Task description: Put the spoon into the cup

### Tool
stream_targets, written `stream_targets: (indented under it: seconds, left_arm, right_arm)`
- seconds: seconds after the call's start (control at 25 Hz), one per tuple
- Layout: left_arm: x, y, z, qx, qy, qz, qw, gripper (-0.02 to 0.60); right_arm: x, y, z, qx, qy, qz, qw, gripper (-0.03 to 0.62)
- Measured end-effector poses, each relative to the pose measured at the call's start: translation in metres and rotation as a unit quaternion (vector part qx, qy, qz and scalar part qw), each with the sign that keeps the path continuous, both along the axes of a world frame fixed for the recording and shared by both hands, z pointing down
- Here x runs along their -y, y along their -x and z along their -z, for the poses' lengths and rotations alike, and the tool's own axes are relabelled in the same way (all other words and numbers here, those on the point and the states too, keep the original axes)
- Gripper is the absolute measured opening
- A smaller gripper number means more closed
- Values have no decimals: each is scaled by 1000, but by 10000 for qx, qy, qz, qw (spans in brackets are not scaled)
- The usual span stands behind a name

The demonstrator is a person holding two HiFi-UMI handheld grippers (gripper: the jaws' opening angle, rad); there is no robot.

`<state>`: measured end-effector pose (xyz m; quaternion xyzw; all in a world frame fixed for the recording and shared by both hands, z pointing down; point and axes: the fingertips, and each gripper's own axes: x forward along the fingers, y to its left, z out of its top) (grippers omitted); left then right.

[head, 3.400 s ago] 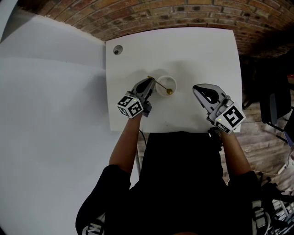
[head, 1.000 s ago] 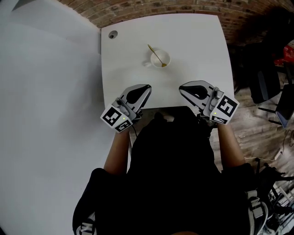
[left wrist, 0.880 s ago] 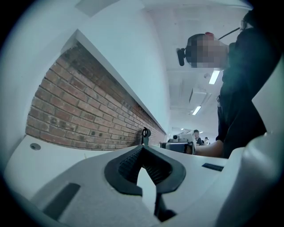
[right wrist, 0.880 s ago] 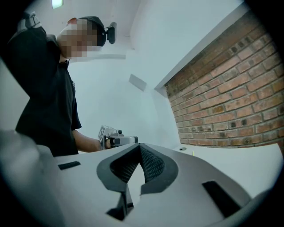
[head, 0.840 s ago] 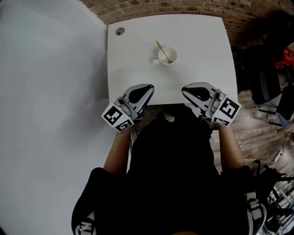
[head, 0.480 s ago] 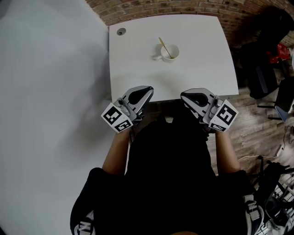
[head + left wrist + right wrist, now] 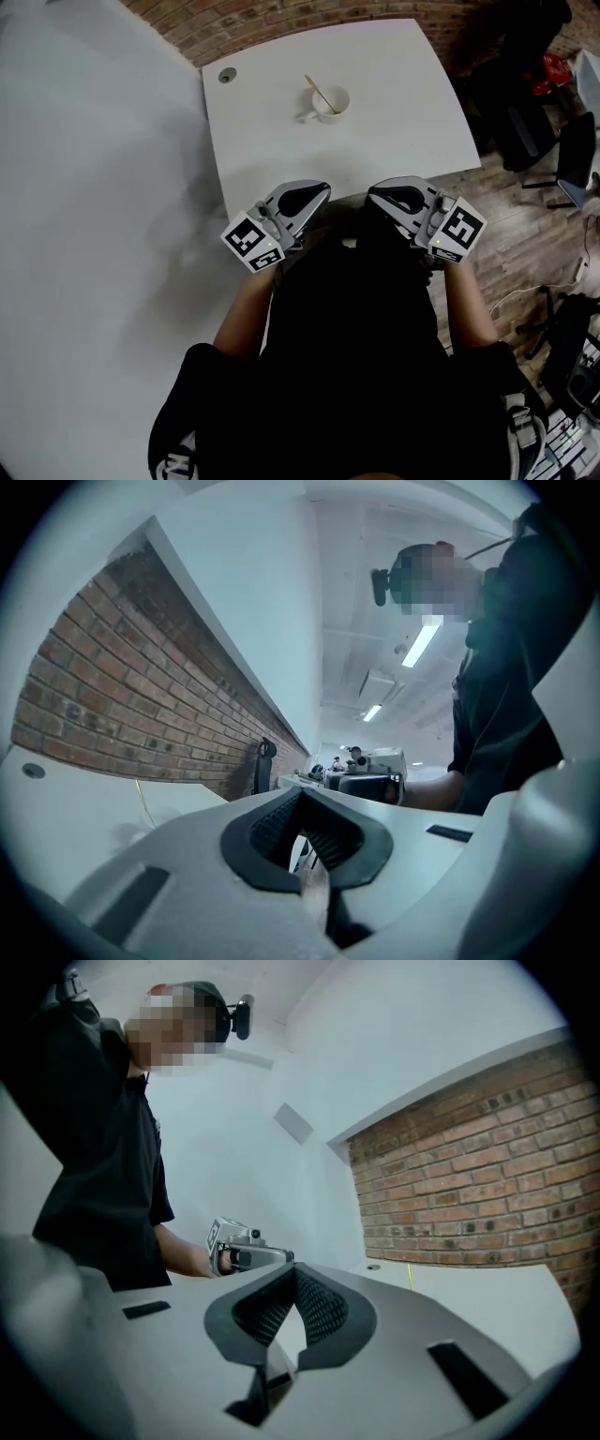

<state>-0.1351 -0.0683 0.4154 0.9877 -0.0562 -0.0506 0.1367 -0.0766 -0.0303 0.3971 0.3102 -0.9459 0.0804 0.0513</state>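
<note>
Left claw (image 7: 319,191) (closed) hangs well apart from cup (image 7: 330,102).

The worktop (image 7: 394,84) is seen as a smooth, matt white board, with a small metal-looking grommet (image 7: 226,75) set into it. The cup (image 7: 330,101) appears to be made of glossy white ceramic, and the spoon (image 7: 317,92) of gold-coloured metal. Rough red brick is shown in the wall (image 7: 281,19), and worn wooden planks in the floor (image 7: 534,234). The shells of the left gripper (image 7: 319,190) and the right gripper (image 7: 375,194) are moulded in smooth grey plastic with a dull sheen. The jaws are lined with black, finely ribbed, rubbery pads (image 7: 272,822). The person's shirt (image 7: 356,356) is of matt black cloth.
</note>
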Motion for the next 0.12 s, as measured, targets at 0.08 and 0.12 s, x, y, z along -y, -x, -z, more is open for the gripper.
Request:
stream_targets:
  seconds: [0.08,0.12]
  left_arm:
    - [-3,-7,-7,176,-246,-55,9995,15]
    - [-5,-9,-11,283,-380,-74,9989,15]
  right_arm:
    - [1,-2,-3,-53,77,53,9999,6]
    - [2,-2,-4,-80,108,97,9999,6]
